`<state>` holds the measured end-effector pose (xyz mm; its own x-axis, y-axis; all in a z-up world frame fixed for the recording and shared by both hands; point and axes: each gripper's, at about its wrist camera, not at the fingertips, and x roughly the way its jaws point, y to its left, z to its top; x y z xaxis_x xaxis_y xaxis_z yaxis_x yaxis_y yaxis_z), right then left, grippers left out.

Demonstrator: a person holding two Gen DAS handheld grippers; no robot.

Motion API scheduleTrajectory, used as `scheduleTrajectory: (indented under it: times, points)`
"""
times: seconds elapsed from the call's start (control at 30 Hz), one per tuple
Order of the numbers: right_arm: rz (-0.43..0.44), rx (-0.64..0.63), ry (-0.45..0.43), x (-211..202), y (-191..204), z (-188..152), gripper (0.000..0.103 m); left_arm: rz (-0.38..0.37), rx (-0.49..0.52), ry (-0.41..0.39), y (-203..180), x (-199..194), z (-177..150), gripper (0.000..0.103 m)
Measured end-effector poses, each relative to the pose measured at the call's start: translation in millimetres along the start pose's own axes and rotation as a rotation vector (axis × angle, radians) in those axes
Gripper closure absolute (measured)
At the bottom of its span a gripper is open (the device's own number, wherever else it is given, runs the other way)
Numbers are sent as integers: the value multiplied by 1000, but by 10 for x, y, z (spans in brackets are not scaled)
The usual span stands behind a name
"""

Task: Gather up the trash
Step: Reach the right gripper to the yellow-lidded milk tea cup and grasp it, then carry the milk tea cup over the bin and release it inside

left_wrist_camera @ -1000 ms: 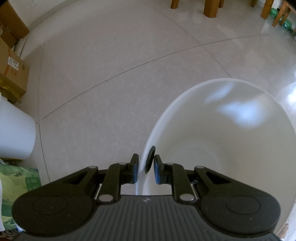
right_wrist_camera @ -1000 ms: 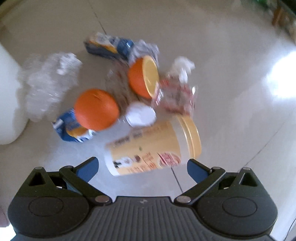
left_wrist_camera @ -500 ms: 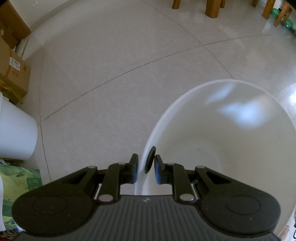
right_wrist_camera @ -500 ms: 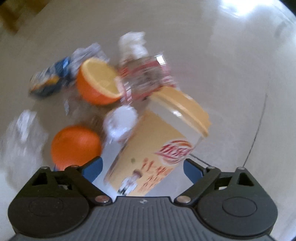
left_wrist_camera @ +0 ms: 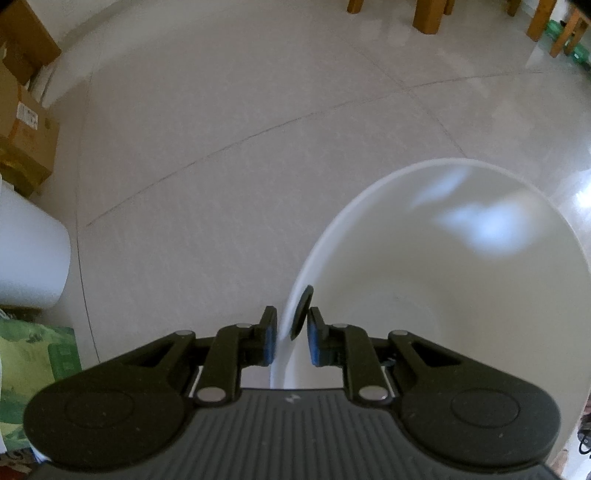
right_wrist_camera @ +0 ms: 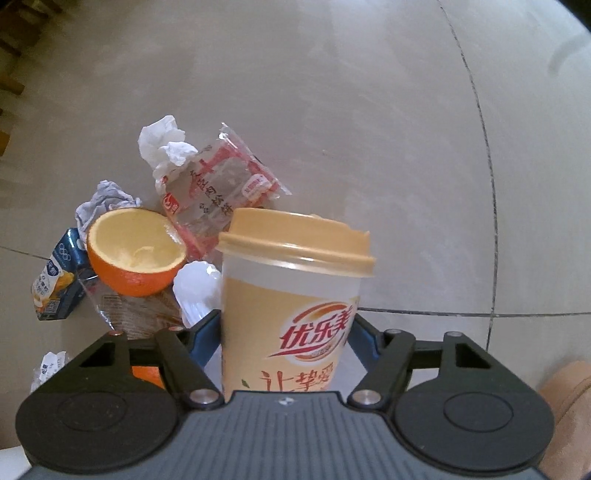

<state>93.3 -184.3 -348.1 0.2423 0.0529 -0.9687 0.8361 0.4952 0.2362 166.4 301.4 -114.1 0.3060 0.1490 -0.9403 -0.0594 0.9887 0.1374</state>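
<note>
My right gripper (right_wrist_camera: 284,326) is shut on a yellow milk-tea cup (right_wrist_camera: 291,288) with a tan lid, its blue pads pressed against both sides of the body. Behind the cup, trash lies on the tiled floor: a hollow orange peel half (right_wrist_camera: 136,254), a red-printed clear wrapper (right_wrist_camera: 218,184), crumpled white tissue (right_wrist_camera: 162,144), a blue drink carton (right_wrist_camera: 59,284) and a second orange piece (right_wrist_camera: 147,376) partly hidden by the left finger. My left gripper (left_wrist_camera: 291,332) is shut on the near rim of a white bucket (left_wrist_camera: 461,266), which looks bare inside.
Cardboard boxes (left_wrist_camera: 22,122) stand at the left wall, with a white container (left_wrist_camera: 29,258) and a green bag (left_wrist_camera: 33,369) below them. Wooden furniture legs (left_wrist_camera: 428,14) are at the far side. A tan sleeve (right_wrist_camera: 565,406) shows at the right.
My right gripper has swung around and come down over the cup, and its fingers have shut on the sides. The left gripper keeps hold of the bucket rim, barely shifted.
</note>
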Motion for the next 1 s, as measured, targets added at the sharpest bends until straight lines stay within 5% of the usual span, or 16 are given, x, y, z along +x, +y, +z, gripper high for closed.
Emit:
scheduleTrajectory:
  times: [0.6, 1.0]
  points:
    - [-118, -256, -39, -357, 331, -39, 27, -30, -22, 10, 118, 28, 91, 91]
    - [-142, -321, -25, -640, 404, -23, 27, -25, 110, -56, 57, 65, 18, 92]
